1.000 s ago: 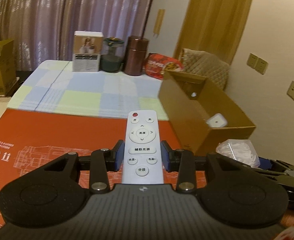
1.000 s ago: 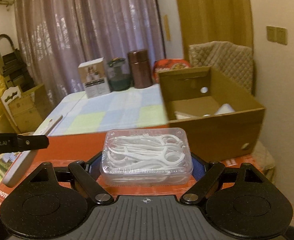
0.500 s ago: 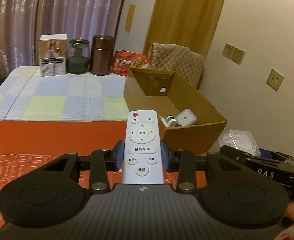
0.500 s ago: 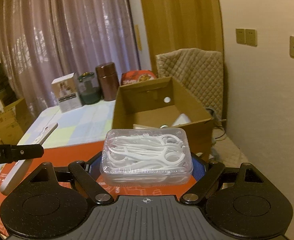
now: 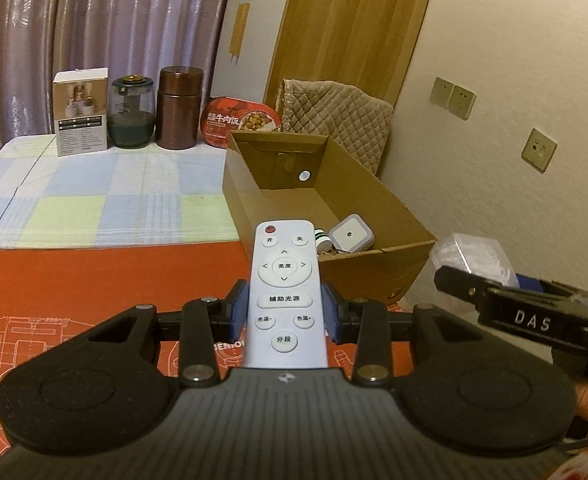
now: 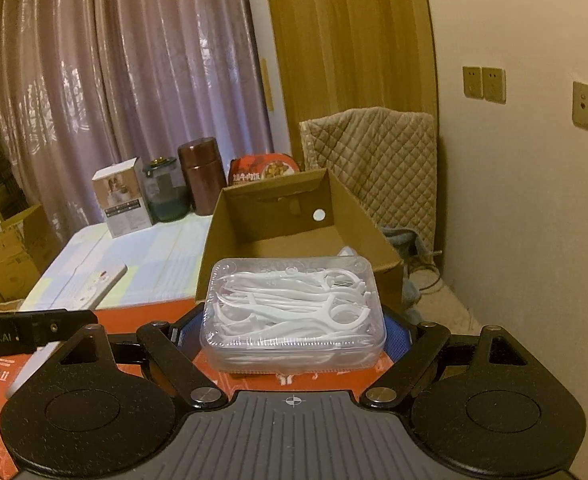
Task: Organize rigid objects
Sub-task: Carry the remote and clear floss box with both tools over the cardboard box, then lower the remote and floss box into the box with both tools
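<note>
My left gripper (image 5: 285, 314) is shut on a white remote control (image 5: 285, 292) and holds it above the red mat, just short of the open cardboard box (image 5: 250, 200). The box holds a small white square device (image 5: 350, 235) and a small white-and-green bottle (image 5: 321, 239). My right gripper (image 6: 294, 332) is shut on a clear plastic case of white floss picks (image 6: 292, 312), held in front of the same box (image 6: 214, 256). The right gripper also shows at the right of the left wrist view (image 5: 533, 320), and the remote at the left of the right wrist view (image 6: 98, 284).
At the back of the checked tablecloth (image 5: 94, 184) stand a white carton (image 5: 81, 111), a glass jar (image 5: 130, 114), a brown canister (image 5: 180, 108) and a red food pack (image 5: 240, 122). A quilted chair back (image 5: 333, 120) and a wall with sockets lie to the right.
Both grippers have moved toward the cardboard box, each still holding its object. The box now sits larger and more centred in both views, with its inside more exposed.
</note>
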A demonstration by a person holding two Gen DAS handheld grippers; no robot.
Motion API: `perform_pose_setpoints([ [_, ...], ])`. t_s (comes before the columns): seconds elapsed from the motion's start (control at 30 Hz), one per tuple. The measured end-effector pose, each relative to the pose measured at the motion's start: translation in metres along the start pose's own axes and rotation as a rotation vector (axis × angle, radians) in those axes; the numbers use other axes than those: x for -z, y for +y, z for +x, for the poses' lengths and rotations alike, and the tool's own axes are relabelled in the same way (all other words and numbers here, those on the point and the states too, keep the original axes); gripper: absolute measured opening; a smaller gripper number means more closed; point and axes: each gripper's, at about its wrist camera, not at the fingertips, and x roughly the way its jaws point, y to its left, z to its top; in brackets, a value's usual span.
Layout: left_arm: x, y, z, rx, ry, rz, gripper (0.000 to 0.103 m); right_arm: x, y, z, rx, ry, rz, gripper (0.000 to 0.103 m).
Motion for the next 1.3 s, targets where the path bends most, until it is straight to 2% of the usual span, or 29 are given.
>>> perform_pose_setpoints([
  [0.6,-0.026,-0.019,0.05,0.026,0.019,0.031,0.033,-0.049,-0.025,0.036,-0.002,-0.001,-0.077,0.082],
  [1.3,-0.055,-0.018,0.129,0.057,0.079,0.034,0.033,-0.07,-0.043,0.117,-0.022,0.102,-0.119,0.082],
])
